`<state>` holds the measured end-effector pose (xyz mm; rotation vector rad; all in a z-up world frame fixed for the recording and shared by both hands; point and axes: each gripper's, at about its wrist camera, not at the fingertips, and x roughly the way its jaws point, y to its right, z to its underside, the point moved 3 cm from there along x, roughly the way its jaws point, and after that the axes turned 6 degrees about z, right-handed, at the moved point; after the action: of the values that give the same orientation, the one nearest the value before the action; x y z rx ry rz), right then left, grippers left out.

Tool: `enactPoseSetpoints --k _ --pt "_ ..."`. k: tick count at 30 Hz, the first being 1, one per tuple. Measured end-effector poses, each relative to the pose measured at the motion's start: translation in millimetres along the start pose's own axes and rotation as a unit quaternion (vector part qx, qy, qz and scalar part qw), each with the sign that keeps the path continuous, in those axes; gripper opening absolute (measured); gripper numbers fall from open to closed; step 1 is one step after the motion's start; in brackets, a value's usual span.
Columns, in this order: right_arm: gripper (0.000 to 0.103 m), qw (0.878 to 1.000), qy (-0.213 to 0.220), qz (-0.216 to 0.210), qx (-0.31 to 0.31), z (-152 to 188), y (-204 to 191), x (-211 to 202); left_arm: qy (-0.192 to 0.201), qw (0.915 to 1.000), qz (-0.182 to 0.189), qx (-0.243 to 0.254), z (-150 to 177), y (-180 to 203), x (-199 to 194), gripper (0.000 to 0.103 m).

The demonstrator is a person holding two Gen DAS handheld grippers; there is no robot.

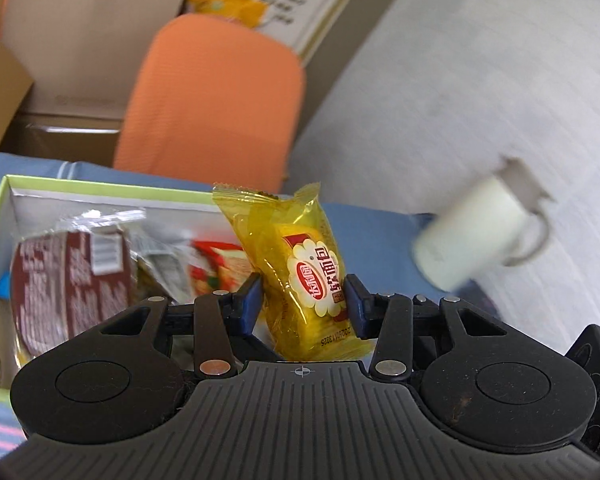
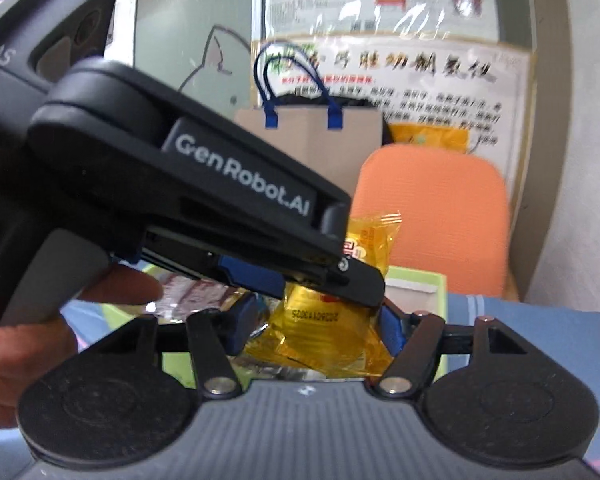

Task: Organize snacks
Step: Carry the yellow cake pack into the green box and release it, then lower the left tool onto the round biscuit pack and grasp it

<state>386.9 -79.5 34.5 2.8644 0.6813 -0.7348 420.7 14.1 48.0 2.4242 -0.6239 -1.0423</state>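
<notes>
**Operator:** Report the state of each claw and the position of the item.

**Technician:** The left gripper is clenched on the yellow transparent-wrapped soft bread packet; both blue pads press its sides. The packet stands between the fingers, long axis running forward and up from the claw, leaning slightly left. The right gripper sits around the lower end of the same packet. Its blue fingers flank the wrapper, but whether they press it cannot be determined from this view.

**Operator:** Where is the destination relative to the claw?

**Technician:** The green-rimmed open cardboard box, holding a brown-labelled packet and other wrapped snacks, lies ahead and left of the left claw, just beside the packet. A white cylindrical mug is ahead and right, well apart.

**Operator:** Governing relation for the coming move?

**Technician:** Probably a hand-over or a placement. The left claw is nearer the box; the packet must travel left and down, so its upright axis likely needs tipping to lie flat.
</notes>
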Motion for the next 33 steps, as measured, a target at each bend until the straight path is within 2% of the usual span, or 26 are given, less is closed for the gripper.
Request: enactPoseSetpoints --k 3,5,6,7,8,9,10,15,19,23,27,31,33 --pt "0.071 1.0 -0.029 -0.006 0.0 12 0 25 -0.017 0.9996 -0.019 -0.006 -1 -21 24 0.024" --pt "0.076 0.999 -0.043 -0.008 -0.001 19 1 36 -0.026 0.9995 -0.017 -0.008 2 -30 37 0.027" --pt "0.075 0.999 -0.038 -0.006 -0.005 20 0 37 -0.025 0.9995 -0.015 -0.01 4 -32 40 0.032" --pt "0.076 0.999 -0.039 -0.008 0.0 19 0 35 -0.025 0.9995 -0.017 -0.008 5 -34 41 0.043" --pt "0.08 0.999 -0.04 -0.013 0.004 15 2 35 -0.02 0.9996 -0.017 -0.005 5 -34 39 0.046" --pt "0.09 1.0 -0.031 -0.006 0.002 13 2 28 -0.017 0.9998 -0.011 -0.001 6 -34 33 0.046" --pt "0.093 1.0 -0.017 0.008 -0.009 10 1 18 -0.01 0.9999 -0.006 0.001 5 -32 25 0.051" --pt "0.093 0.998 0.04 0.04 -0.003 -1 3 -46 0.068 0.9969 0.025 0.032 5 -12 -48 0.068" --pt "0.093 0.997 0.065 0.04 0.006 13 -12 -97 0.109 0.9921 0.026 0.057 26 -9 -109 0.071" --pt "0.093 0.998 0.044 0.012 0.032 48 -43 -121 0.116 0.9921 -0.002 0.047 69 -24 -149 0.074" --pt "0.093 0.999 -0.004 -0.026 0.039 90 -95 -134 0.093 0.9944 -0.048 0.004 121 -52 -166 0.074" --pt "0.093 0.996 -0.05 -0.059 0.036 117 -138 -107 0.055 0.9955 -0.054 -0.055 158 -83 -159 0.069" --pt "0.093 0.997 -0.059 -0.053 0.019 116 -151 -94 0.041 0.9948 -0.061 -0.071 168 -93 -155 0.068"
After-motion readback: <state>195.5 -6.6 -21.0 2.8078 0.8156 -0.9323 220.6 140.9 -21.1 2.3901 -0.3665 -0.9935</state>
